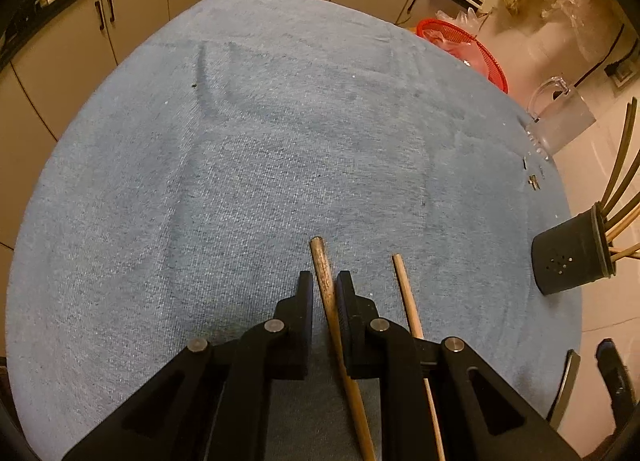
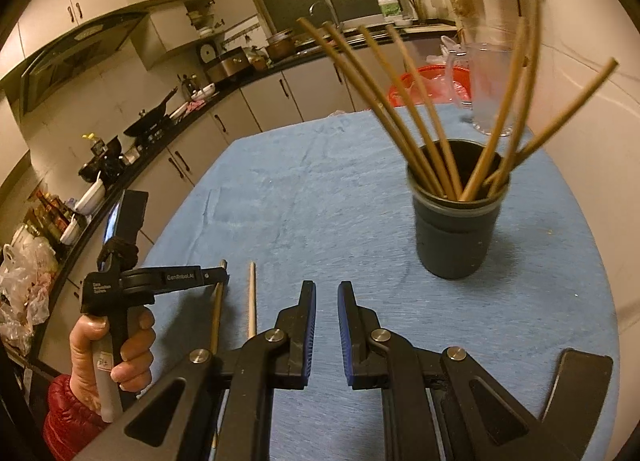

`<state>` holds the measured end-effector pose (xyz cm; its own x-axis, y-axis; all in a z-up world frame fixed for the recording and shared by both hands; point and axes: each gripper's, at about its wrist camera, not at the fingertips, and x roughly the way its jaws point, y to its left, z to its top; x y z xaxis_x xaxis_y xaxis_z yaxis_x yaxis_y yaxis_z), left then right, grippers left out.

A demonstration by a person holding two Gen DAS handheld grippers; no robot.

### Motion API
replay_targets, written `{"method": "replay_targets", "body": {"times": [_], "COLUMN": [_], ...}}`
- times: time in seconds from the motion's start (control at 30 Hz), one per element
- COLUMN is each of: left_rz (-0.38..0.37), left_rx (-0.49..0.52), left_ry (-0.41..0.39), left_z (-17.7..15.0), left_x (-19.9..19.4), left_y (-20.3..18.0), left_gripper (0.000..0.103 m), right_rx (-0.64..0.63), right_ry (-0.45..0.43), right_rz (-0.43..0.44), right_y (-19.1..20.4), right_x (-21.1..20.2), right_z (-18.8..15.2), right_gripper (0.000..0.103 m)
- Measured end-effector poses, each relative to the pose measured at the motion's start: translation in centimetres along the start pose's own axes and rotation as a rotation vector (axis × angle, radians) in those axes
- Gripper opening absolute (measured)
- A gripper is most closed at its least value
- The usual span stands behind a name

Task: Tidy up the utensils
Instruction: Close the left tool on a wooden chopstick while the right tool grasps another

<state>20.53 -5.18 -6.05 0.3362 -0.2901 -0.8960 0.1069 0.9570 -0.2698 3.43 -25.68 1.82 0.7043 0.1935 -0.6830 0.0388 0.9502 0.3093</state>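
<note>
While your left gripper [image 1: 324, 281] straddles 1 chopstick [image 1: 322, 273] lying on the blue cloth [image 1: 240, 165], its fingers sit narrow with the stick between them; whether they pinch it, you cannot tell. A 2nd chopstick [image 1: 406, 293] lies just beside, to the right. Your right gripper [image 2: 327, 293] hangs narrowly parted, holding nothing, near the dark cup [image 2: 456, 229] upright with several chopsticks [image 2: 400, 101] fanned out
</note>
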Motion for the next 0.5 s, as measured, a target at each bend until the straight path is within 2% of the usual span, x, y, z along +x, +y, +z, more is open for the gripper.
{"method": "replay_targets", "body": {"times": [0.13, 0.3, 0.5], "left_rz": [-0.064, -0.056, -0.004], "left_rx": [-0.022, -0.015, 0.000], "left_ry": [0.016, 0.030, 0.028], "left_z": [0.3, 0.8, 1.3], "left_x": [-0.7, -0.4, 0.7], "left_y": [0.7, 0.4, -0.5], "left_gripper": [0.014, 0.014, 0.013], "right_rx": [-0.001, -0.008, -0.023], "right_ry": [0.006, 0.016, 0.044], "right_rz": [0.001, 0.001, -0.002], "right_y": [0.3, 0.6, 1.2], "right_x": [0.4, 0.7, 1.4], "right_z": [-0.1, -0.1, -0.1], "right_gripper": [0.013, 0.013, 0.013]}}
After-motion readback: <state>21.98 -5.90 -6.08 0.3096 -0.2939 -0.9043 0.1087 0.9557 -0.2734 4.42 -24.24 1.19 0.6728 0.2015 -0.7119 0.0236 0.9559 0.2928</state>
